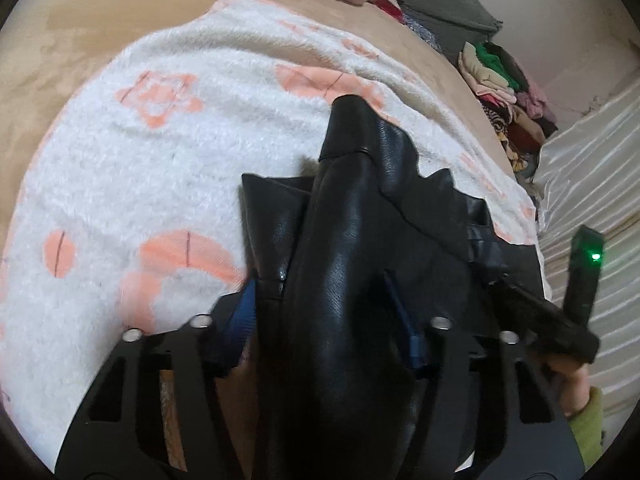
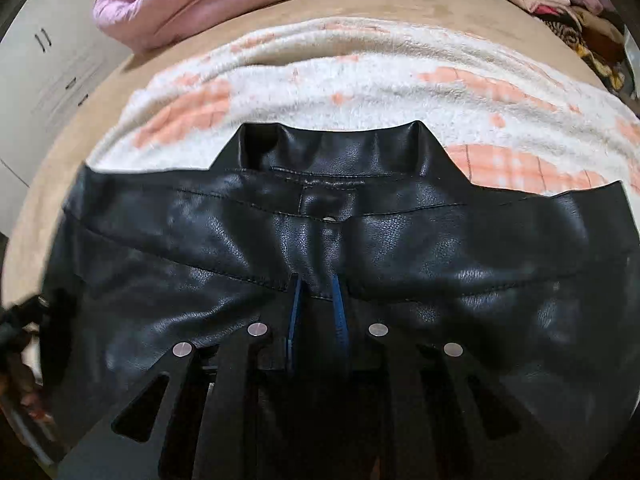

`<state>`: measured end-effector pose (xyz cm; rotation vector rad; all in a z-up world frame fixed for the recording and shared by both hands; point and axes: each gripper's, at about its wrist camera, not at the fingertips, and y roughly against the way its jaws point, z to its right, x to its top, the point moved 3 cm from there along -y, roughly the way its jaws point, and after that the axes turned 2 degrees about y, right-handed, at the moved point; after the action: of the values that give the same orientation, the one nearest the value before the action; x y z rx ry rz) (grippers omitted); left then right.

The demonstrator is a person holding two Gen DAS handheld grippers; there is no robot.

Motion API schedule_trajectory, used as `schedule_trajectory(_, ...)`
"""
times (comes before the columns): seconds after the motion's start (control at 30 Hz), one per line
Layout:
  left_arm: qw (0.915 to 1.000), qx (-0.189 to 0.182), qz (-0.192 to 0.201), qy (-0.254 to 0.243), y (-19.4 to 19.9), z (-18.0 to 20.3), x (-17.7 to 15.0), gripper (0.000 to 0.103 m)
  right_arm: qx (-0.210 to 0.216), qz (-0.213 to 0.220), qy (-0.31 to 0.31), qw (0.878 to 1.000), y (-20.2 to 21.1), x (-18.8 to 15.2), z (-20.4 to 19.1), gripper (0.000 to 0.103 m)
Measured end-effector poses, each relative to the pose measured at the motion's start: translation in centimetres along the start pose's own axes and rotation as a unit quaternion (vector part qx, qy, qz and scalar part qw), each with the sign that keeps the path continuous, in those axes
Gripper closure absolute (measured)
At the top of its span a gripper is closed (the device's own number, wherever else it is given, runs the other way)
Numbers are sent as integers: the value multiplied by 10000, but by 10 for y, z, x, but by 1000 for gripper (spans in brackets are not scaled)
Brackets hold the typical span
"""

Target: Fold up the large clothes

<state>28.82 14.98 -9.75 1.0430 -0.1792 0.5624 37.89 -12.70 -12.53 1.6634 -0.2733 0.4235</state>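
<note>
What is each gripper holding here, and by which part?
Both hold the black leather jacket. The right gripper pinches a fold below the collar. The left gripper has a thick bunched fold, apparently a sleeve, between its fingers.

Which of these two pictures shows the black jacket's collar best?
The right wrist view: the jacket lies spread flat, its collar fully visible against the blanket. The left wrist view shows only a bunched fold of jacket, collar unclear.
</note>
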Motion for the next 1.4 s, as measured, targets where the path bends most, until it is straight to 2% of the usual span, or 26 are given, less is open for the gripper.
schedule_trajectory(0.13, 9998, -73, 69, -167, 12, 12, 4, 71, 89, 409, 155, 9990, 42, -8, -2, 85)
schedule_trajectory(0.23, 9992, -222, 130, -291, 25, 20, 6, 76, 311, 679, 332, 9967, 93, -41, -10, 85)
schedule_trajectory(0.3, 9989, -260, 145, -364, 30, 24, 6, 78, 503, 643, 461, 9956, 105, -64, -18, 85)
schedule_trajectory(0.33, 9987, -265, 156, -415, 32, 27, 7, 79, 492, 577, 477, 9960, 105, -75, -22, 85)
schedule_trajectory(0.4, 9983, -268, 154, -494, 35, 33, 7, 81, 422, 157, 443, 9980, 83, -98, -24, 87)
schedule_trajectory(0.5, 9980, -308, 76, -543, 37, 41, 9, 81, 442, 176, 340, 9983, 68, -106, -22, 86)
schedule_trajectory(0.57, 9976, -215, 77, -648, 37, 47, 11, 82, 522, 536, 477, 9961, 88, -105, -30, 79)
schedule_trajectory(0.6, 9975, -197, 62, -681, 39, 49, 13, 82, 716, 797, 630, 9922, 102, -106, -40, 62)
schedule_trajectory(0.63, 9973, -196, 51, -709, 39, 51, 14, 82, 850, 1063, 850, 9870, 116, -108, -52, 36)
schedule_trajectory(0.67, 9969, -178, 31, -769, 39, 53, 15, 82, 874, 1358, 1216, 9794, 130, -112, -70, 26)
schedule_trajectory(0.73, 9958, -108, -27, -911, 39, 58, 17, 82, 817, 1626, 1816, 9664, 142, -124, -103, 21)
schedule_trajectory(0.83, 9942, -67, -110, -1069, 38, 63, 21, 82, 598, 1943, 2576, 9446, 136, -144, -149, 11)
schedule_trajectory(0.93, 9928, -26, -148, -1184, 38, 65, 21, 82, 165, 1959, 3132, 9291, 109, -152, -184, 10)
schedule_trajectory(1.0, 9922, 10, -150, -1234, 37, 66, 22, 82, -187, 1865, 3319, 9245, 89, -150, -197, 10)
schedule_trajectory(1.07, 9923, 7, -168, -1228, 36, 65, 22, 82, -438, 1990, 3310, 9214, 77, -144, -204, 12)
schedule_trajectory(1.17, 9925, -10, -158, -1211, 35, 64, 23, 82, -466, 2187, 3155, 9222, 80, -139, -202, 31)
schedule_trajectory(1.23, 9923, -32, -149, -1228, 37, 66, 23, 82, -421, 2347, 3205, 9167, 92, -144, -200, 51)
schedule_trajectory(1.27, 9919, -36, -134, -1260, 39, 69, 23, 82, -516, 2515, 3301, 9084, 101, -150, -201, 55)
schedule_trajectory(1.3, 9912, -53, -101, -1317, 41, 74, 23, 82, -579, 2653, 3338, 9027, 110, -154, -200, 62)
schedule_trajectory(1.33, 9907, -80, -72, -1360, 44, 80, 23, 82, -599, 2754, 3314, 9004, 114, -154, -199, 68)
schedule_trajectory(1.4, 9896, -142, -15, -1433, 50, 91, 24, 82, -542, 2884, 3081, 9050, 131, -149, -188, 74)
